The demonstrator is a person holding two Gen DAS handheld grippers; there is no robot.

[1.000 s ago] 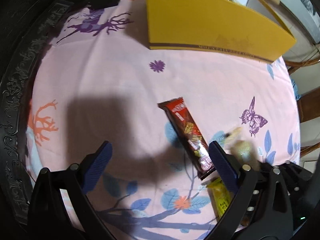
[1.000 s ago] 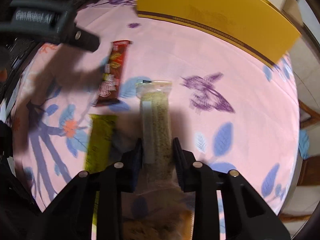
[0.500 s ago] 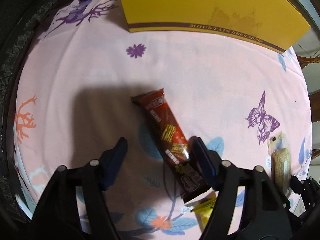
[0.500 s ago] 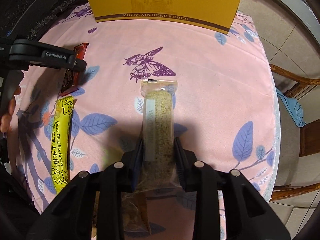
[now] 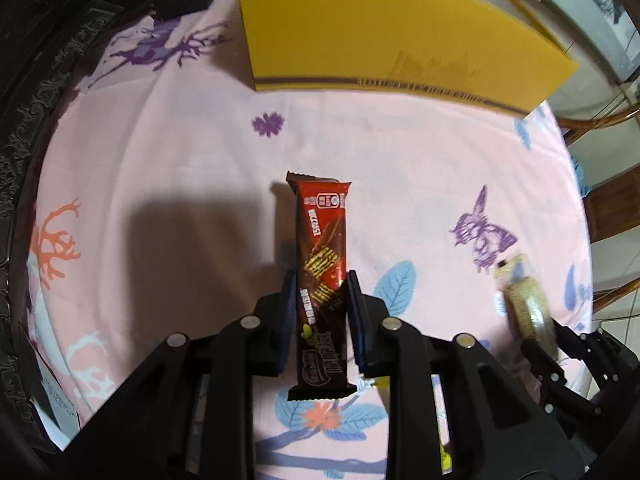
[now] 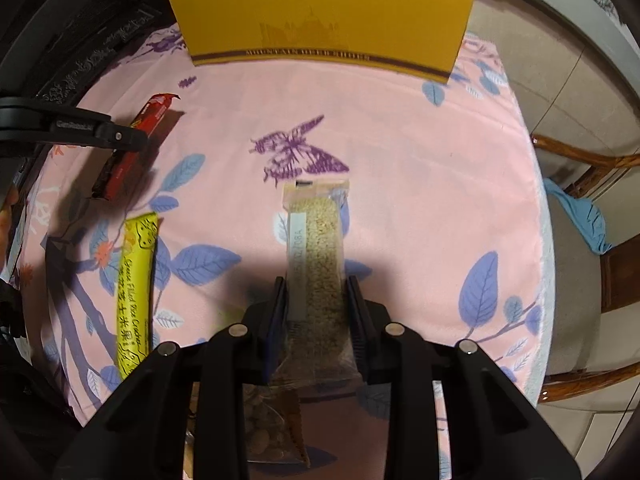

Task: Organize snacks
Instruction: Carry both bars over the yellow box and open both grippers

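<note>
My left gripper (image 5: 318, 292) is shut on a red chocolate wafer bar (image 5: 322, 264) and holds it lifted above the pink tablecloth; it also shows in the right wrist view (image 6: 136, 140). My right gripper (image 6: 316, 292) is shut on a clear pack of sesame bar (image 6: 316, 256), held above the cloth; it also shows at the right of the left wrist view (image 5: 524, 300). A yellow rice cracker bar (image 6: 134, 292) lies flat on the cloth at the left. The yellow box (image 6: 324, 20) stands at the table's far edge.
A clear bag of nuts (image 6: 272, 428) lies under my right gripper near the front edge. A wooden chair (image 6: 592, 216) with blue cloth stands to the right of the table. Dark carved furniture (image 5: 36, 92) borders the left side.
My left gripper has closed on the red wafer bar and lifted it, turning it straight. My right gripper has kept the sesame pack and moved back toward the yellow box.
</note>
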